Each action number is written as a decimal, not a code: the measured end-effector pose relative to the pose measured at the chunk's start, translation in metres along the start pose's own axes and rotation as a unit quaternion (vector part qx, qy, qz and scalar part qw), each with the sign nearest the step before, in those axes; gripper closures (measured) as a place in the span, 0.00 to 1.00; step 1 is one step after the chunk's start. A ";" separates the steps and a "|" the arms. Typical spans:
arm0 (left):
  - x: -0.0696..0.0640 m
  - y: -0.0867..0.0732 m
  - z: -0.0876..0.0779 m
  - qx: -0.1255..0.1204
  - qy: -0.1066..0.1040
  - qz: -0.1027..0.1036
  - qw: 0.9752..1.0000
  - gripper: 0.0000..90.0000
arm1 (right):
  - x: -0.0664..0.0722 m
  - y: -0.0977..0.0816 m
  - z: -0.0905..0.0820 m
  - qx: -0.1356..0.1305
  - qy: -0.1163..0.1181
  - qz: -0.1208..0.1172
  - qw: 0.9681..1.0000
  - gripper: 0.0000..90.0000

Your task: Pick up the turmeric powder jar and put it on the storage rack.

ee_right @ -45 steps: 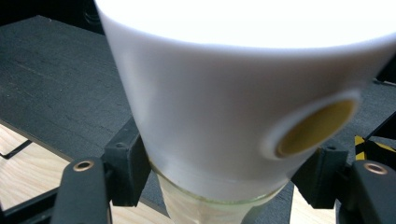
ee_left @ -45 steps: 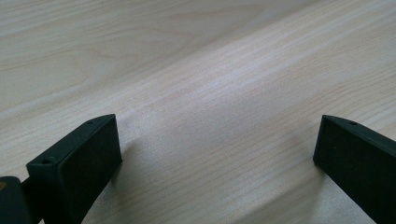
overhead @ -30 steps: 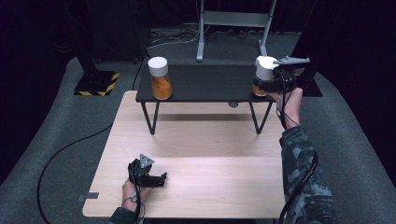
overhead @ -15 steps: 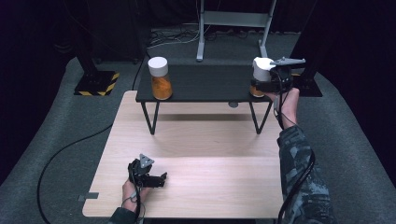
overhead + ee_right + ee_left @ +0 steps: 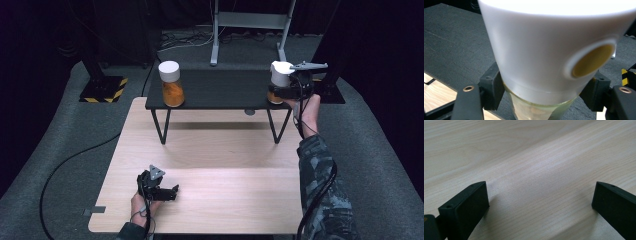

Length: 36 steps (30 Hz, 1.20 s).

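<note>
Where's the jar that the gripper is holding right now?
In the high view, the held jar stands at the right end of the black shelf, clamped by the right gripper, far from the other jar at the left end.

jar (image 5: 544,57): top edge is cutting off lid, tool is hiding its lower glass | contents: blurring | left forearm: leaving bottom edge
</note>
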<state>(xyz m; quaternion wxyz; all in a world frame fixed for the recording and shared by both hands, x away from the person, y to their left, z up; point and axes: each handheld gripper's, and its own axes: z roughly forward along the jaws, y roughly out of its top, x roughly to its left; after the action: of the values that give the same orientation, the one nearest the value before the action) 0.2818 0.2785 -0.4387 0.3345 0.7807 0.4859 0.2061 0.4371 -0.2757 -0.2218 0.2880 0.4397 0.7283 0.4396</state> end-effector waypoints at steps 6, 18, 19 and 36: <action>0.000 0.000 0.000 0.000 0.000 0.000 1.000 0.00 | -0.002 0.000 0.000 0.001 0.003 0.004 1.000 0.33; 0.000 0.000 0.000 0.000 0.000 0.000 1.000 0.00 | -0.002 -0.001 -0.006 0.010 -0.003 0.009 1.000 0.11; 0.000 0.000 0.000 0.000 0.000 0.000 1.000 0.00 | -0.003 -0.001 -0.007 0.011 -0.001 0.008 1.000 0.10; 0.000 0.000 0.000 0.000 0.000 0.000 1.000 0.00 | 0.017 -0.066 -0.039 0.037 0.002 -0.014 0.999 0.02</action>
<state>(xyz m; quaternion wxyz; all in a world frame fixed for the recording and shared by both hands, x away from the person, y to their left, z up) 0.2818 0.2785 -0.4387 0.3346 0.7807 0.4858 0.2063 0.3727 -0.2908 -0.2640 0.2760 0.4389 0.7507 0.4095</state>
